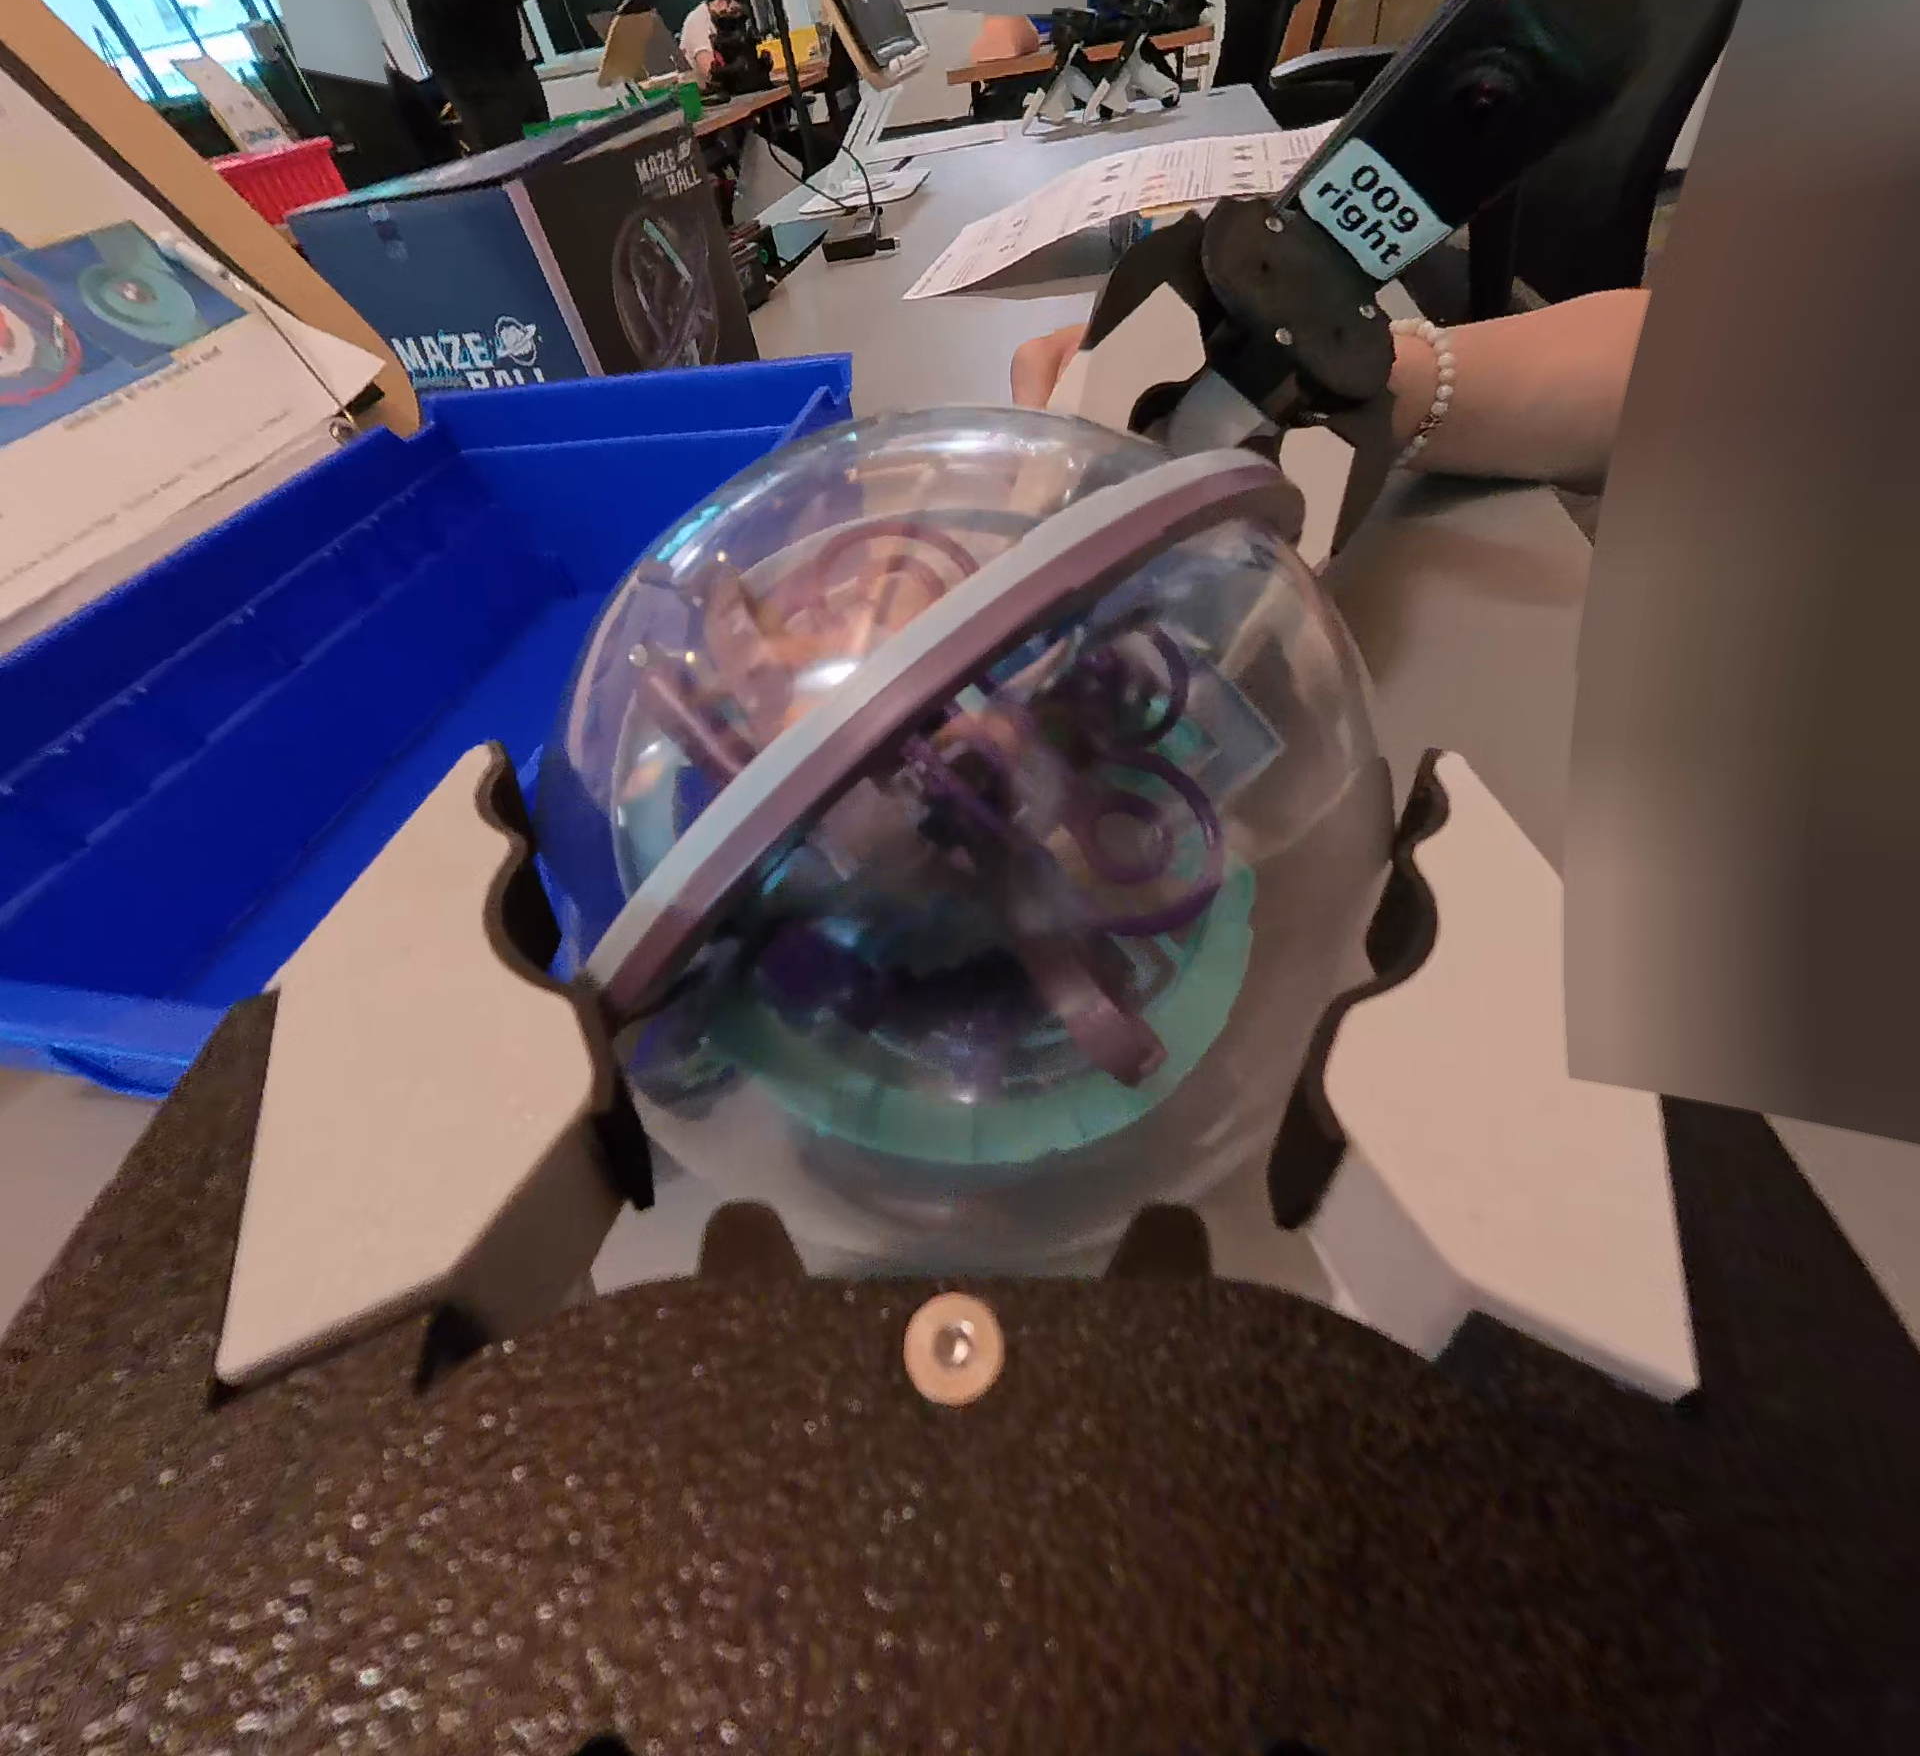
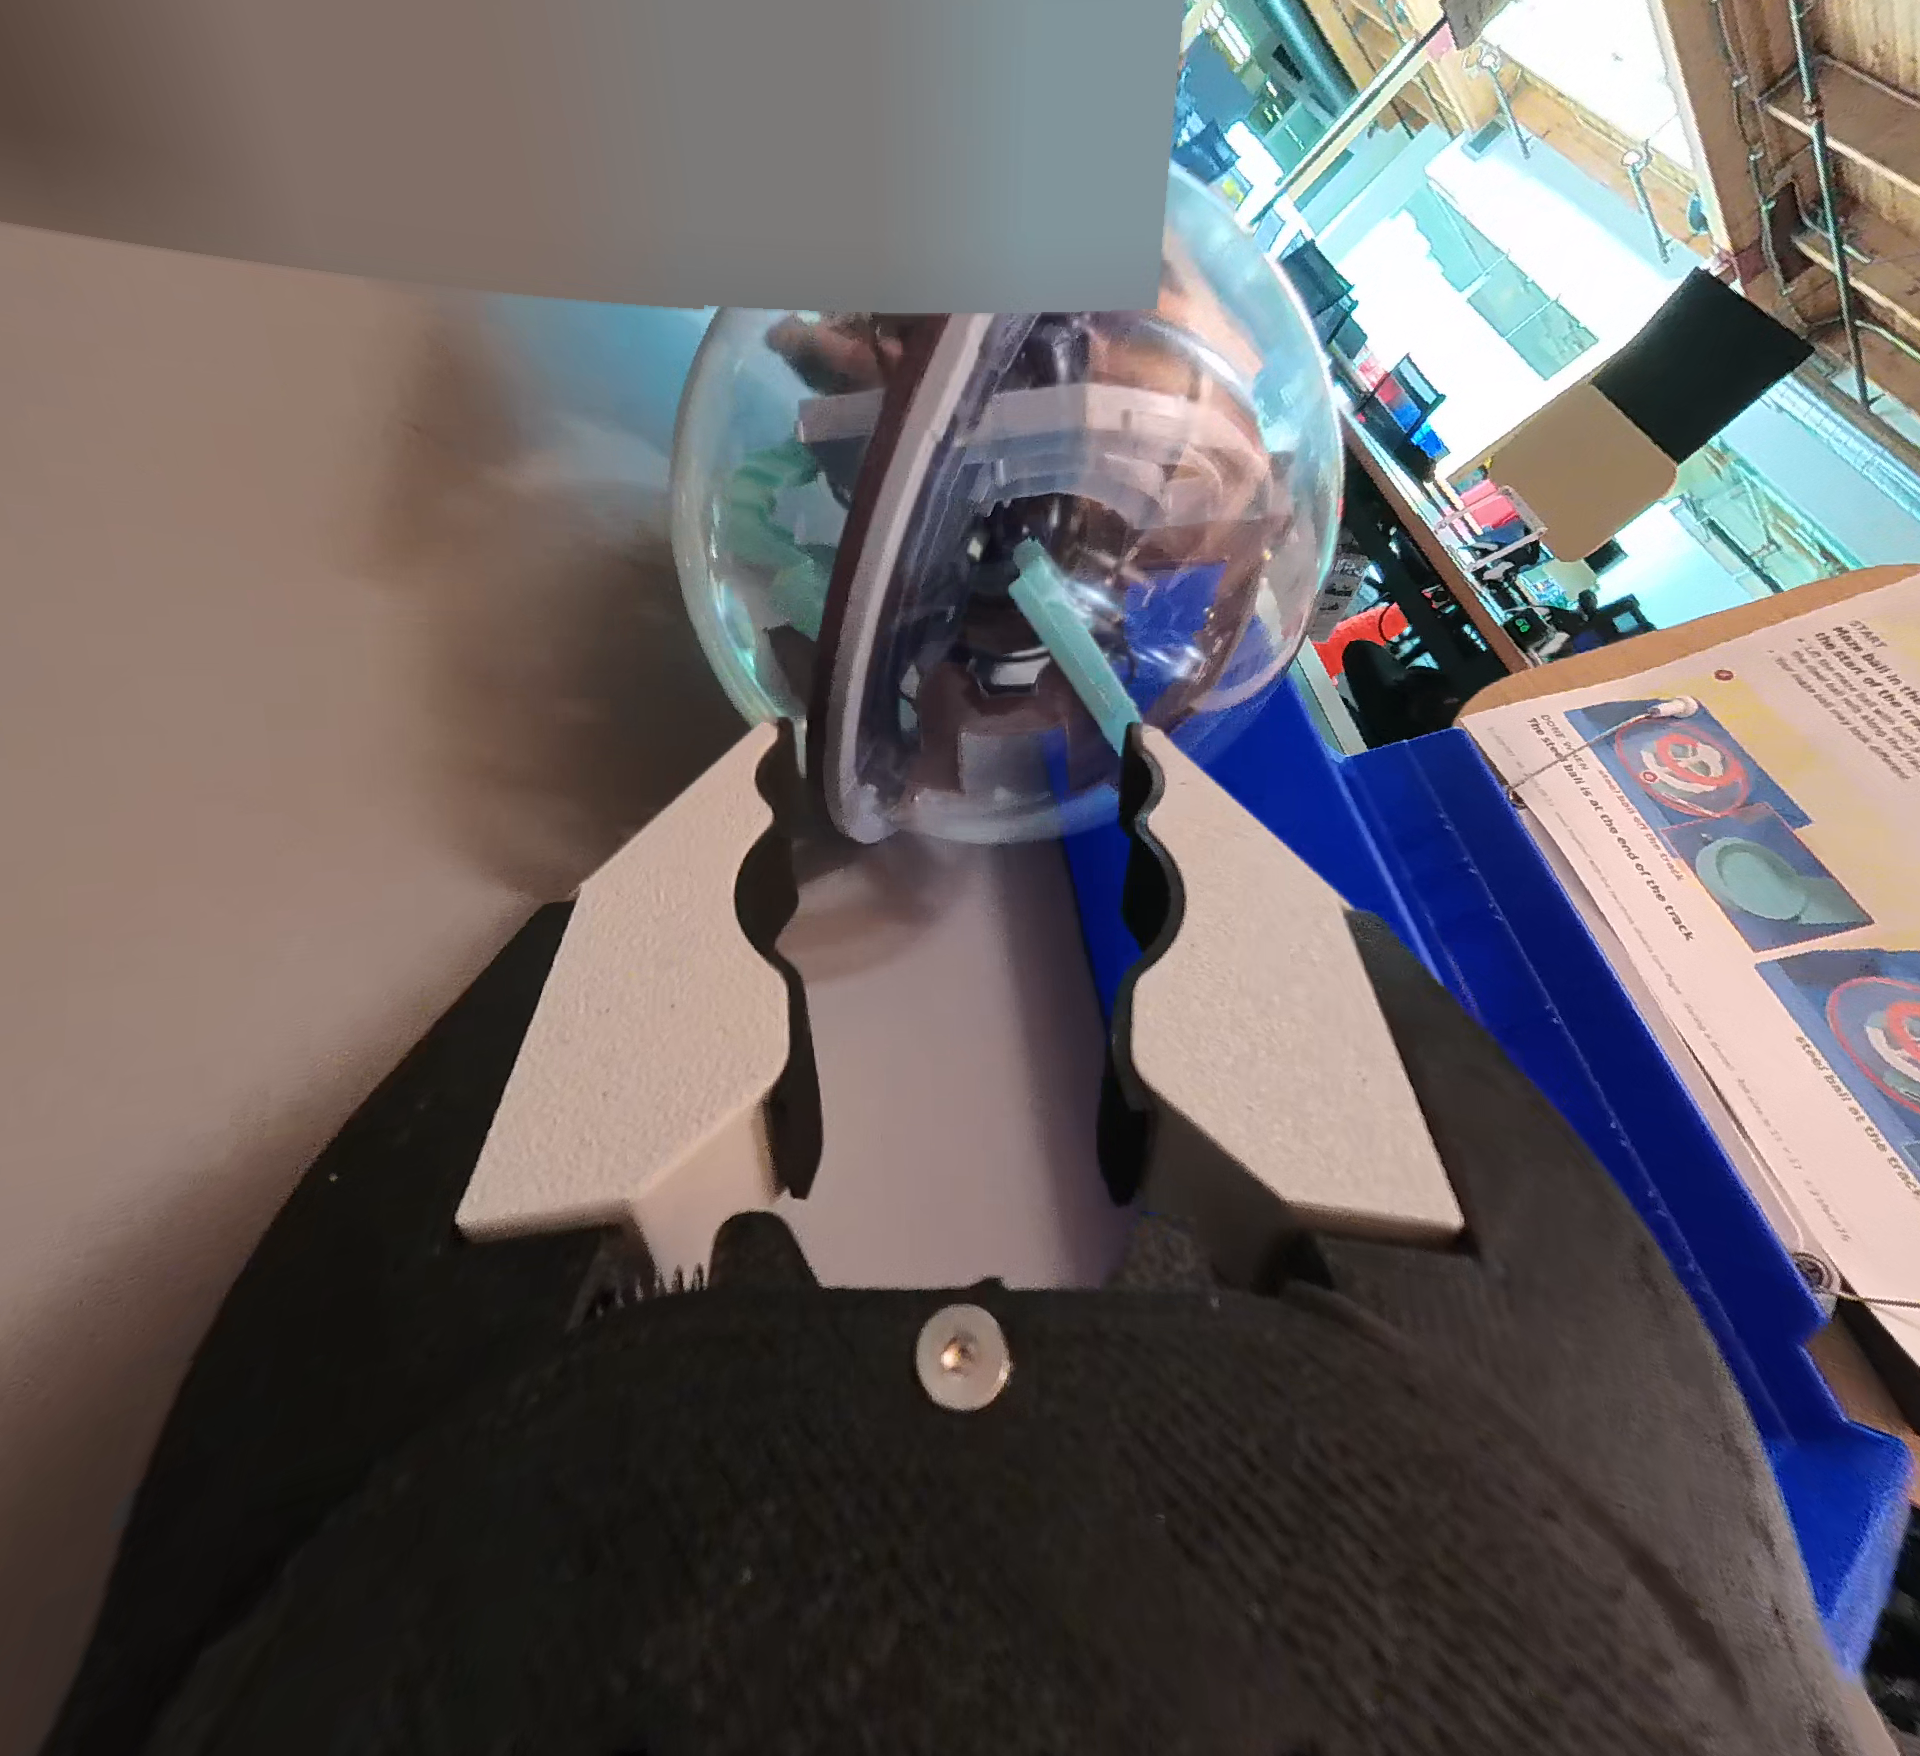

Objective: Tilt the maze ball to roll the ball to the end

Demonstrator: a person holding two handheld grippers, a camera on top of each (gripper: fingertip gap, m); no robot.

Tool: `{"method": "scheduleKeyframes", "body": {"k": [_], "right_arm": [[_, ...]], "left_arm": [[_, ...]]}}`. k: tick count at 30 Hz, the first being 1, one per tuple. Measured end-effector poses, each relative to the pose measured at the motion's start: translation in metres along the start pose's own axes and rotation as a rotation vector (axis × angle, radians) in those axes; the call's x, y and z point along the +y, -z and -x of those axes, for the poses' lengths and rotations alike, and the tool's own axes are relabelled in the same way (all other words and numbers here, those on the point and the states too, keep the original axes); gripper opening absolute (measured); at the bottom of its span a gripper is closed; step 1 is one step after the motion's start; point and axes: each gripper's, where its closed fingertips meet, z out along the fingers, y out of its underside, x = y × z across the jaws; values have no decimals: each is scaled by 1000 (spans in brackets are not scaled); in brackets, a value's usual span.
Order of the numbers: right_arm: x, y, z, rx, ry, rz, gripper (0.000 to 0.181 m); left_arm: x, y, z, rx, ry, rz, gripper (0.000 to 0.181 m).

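Left gripper [image 1: 971, 958]: nearest the lens in the left wrist view; its two pale fingers [image 1: 436, 1062] sit wide apart with the maze ball [image 1: 966, 823] between them. The near-left finger edge meets the ball's equator band; the opposite finger lies against the clear shell. I judge it clamped on the ball, lightly.
Right gripper [image 2: 951, 750]: fingers parted, tips at the ball's lower edge. Whether they press the shell or only sit just beside it, I cannot tell. In the left wrist view this gripper [image 1: 1236, 459] shows beyond the ball, at its far upper side.
Maze ball: clear sphere, tilted, with a grey-and-purple band running diagonally round it and purple, teal and brown tracks inside. It sits directly ahead of both grippers, between them.
Steel ball: not found in either view; progress along the track cannot be judged.
Handling: shell looks like hard, smooth plastic, so stiff but slippery against flat fingers. Probably light and hollow. Thin inner tracks look delicate; a hard squeeze or a drop could crack the shell.
Where to hold: across the widest part, best with a finger notch seated on the raised band, which gives an edge to catch on. Opposed grips from both sides should let it turn slowly without slipping.
Surroundings: blue bin [image 1: 312, 667] to the left gripper's left, the toy's box [image 1: 540, 272] beyond it, an instruction sheet [image 2: 1714, 875] to the right gripper's right, pale bench [image 1: 1455, 626] beneath.
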Motion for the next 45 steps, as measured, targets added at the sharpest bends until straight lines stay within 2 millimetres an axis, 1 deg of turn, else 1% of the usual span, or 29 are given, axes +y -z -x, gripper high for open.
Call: {"method": "scheduleKeyframes", "body": {"k": [4,6,9,13,19,21,24,26,29,33,35,38,41,45], "right_arm": [[2,-5,4,1,7,15,61],[3,-5,2,13,12,22,57],[4,-6,0,32,32,27,59],[3,-10,2,49,26,18,70],[3,-11,4,42,58,25,74],[1,-11,3,53,65,15,78],[-7,-9,-6,98,33,-33,85],[-3,-10,-6,91,23,-22,91],[0,-12,-7,96,8,-27,94],[9,-14,-8,90,-46,-9,91],[12,-15,-8,89,-58,-4,92],[14,-15,-9,97,-57,15,93],[14,-15,-12,106,-80,14,89],[12,-15,-10,102,-82,8,89]], "left_arm": [[0,3,0,-17,-45,40,155],[0,3,-1,-21,-51,44,155],[1,3,1,-25,-51,40,155],[2,4,5,-36,-77,21,155],[2,5,3,-44,-162,10,154],[3,5,3,-45,-171,18,154],[-2,3,-4,-18,-182,-14,148],[-3,1,-5,-20,-188,-20,148],[-5,-1,-4,-30,-166,-55,148],[-5,-2,3,-60,-125,-82,149],[1,-5,7,-74,-106,-74,157],[0,-8,8,-80,-84,-106,158],[1,-8,9,-74,-59,-100,158],[6,-5,10,-63,-34,-60,158]]}}
